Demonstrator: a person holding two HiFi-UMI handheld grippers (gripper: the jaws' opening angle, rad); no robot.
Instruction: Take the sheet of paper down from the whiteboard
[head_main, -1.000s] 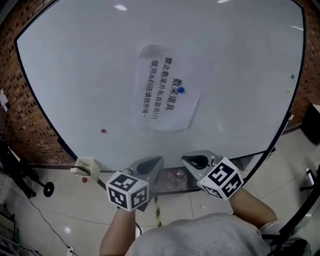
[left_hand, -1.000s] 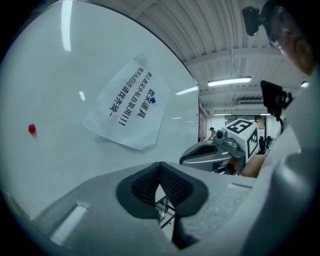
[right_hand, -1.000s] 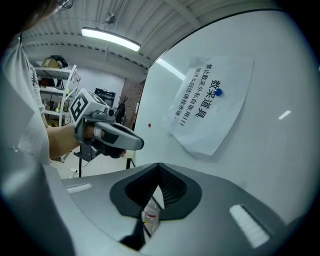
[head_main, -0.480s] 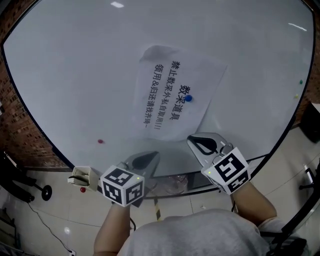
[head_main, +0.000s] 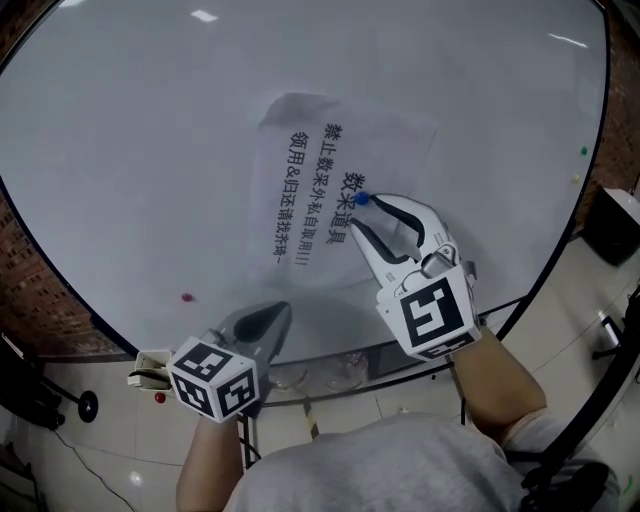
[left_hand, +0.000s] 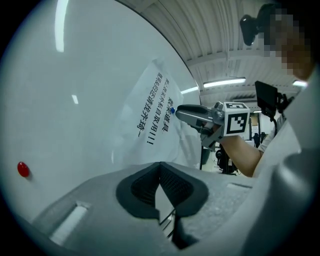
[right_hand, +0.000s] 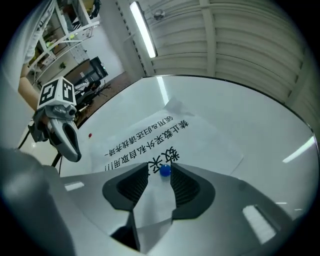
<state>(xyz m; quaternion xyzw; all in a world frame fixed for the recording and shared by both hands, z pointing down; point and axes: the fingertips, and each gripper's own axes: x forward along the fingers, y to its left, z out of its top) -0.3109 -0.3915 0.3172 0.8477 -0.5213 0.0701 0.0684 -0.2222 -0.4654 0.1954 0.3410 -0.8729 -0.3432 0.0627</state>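
The sheet of paper (head_main: 300, 190) is pinned to the whiteboard (head_main: 130, 150) by a blue magnet (head_main: 362, 199). The right claw (head_main: 362, 213) has just been opening, with the magnet between its tips. The left claw (head_main: 283, 307) is closed on nothing, down low.

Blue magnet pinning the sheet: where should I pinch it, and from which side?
Pinch the blue magnet across its round sides, coming square-on to the whiteboard: it is a small knob standing proud of the sheet. The right gripper, its jaws just opening, straddles it.
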